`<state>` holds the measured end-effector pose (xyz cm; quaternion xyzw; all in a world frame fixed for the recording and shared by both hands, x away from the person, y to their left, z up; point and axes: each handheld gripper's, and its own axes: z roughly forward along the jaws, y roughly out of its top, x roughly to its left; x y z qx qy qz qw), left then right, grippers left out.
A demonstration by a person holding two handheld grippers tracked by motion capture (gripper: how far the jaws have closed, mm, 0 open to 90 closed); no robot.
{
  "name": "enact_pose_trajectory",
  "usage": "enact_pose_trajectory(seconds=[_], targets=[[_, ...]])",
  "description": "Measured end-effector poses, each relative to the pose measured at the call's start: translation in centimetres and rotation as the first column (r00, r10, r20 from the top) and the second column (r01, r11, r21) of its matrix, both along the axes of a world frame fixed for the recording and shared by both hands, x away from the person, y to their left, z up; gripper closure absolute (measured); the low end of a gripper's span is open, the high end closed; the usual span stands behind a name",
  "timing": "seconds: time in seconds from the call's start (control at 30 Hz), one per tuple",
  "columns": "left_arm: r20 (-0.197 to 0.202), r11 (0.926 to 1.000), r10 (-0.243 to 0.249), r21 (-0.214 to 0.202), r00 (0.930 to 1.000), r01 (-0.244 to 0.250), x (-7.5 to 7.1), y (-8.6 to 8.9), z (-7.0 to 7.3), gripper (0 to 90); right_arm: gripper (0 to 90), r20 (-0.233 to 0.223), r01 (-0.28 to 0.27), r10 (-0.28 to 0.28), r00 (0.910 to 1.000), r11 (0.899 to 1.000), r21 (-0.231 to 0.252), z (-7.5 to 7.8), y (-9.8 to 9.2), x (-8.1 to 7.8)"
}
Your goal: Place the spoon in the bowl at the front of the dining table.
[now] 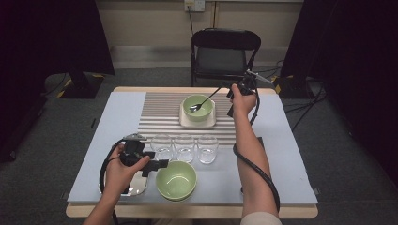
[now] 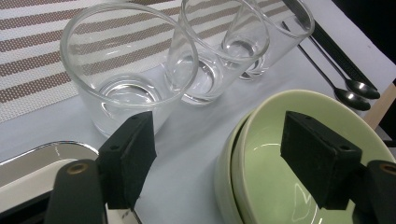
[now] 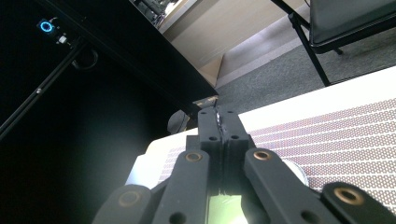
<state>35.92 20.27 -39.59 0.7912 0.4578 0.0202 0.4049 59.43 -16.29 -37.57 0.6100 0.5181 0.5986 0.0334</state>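
left gripper (image 1: 162, 164): black body, two blocky black jaws with brass-coloured pivot pins
right gripper (image 3: 218, 125): black linked arms, small screw holes, brass-ringed pivots
cables: thick black cable trailing from each gripper along the forearm
plate: grey three-cornered plate atop left gripper
sleeve (image 1: 257, 219): pale beige, at right upper arm

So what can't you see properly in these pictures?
- Right tool, right gripper view: its shut jaws hide the thin black-handled spoon they pinch.
- Far pale green bowl, high view: too small to tell any contents.
- Shiny metal tray, high view: the left hand covers most of it.
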Motion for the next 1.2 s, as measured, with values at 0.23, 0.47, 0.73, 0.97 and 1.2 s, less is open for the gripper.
enact_pose_trajectory(seconds=[0.23, 0.47, 0.73, 0.97, 1.2], targets=[[-0.001, 1.0, -0.002, 0.001, 1.0, 0.002, 0.0, 0.0, 0.0, 26.2, 90.0, -0.004, 0.009, -0.009, 1.0, 1.0, -0.005, -0.4, 0.0, 0.0], [0.0, 1.0, -0.001, 0.001, 1.0, 0.001, 0.0, 0.0, 0.0, 26.2, 89.8, -0.014, 0.004, -0.004, 0.9999, 1.0, -0.013, -0.9, 0.3, 0.1], [0.0, 1.0, 0.002, -0.003, 1.0, -0.002, 0.0, 0.1, 0.0, 26.2, 89.4, -0.025, 0.009, -0.009, 0.9997, 1.0, -0.018, -1.4, 0.4, 0.0], [-0.001, 1.0, 0.003, 0.002, 1.0, -0.003, 0.0, 0.0, 0.0, 26.2, 89.3, -0.035, 0.012, -0.013, 0.9993, 1.0, -0.018, -1.8, 0.4, -0.1], [-0.001, 1.0, 0.0, 0.002, 1.0, 0.0, 0.0, 0.0, 0.0, 26.2, 88.9, -0.04, 0.008, -0.009, 0.9992, 1.0, -0.017, -2.1, 0.5, -0.2]])
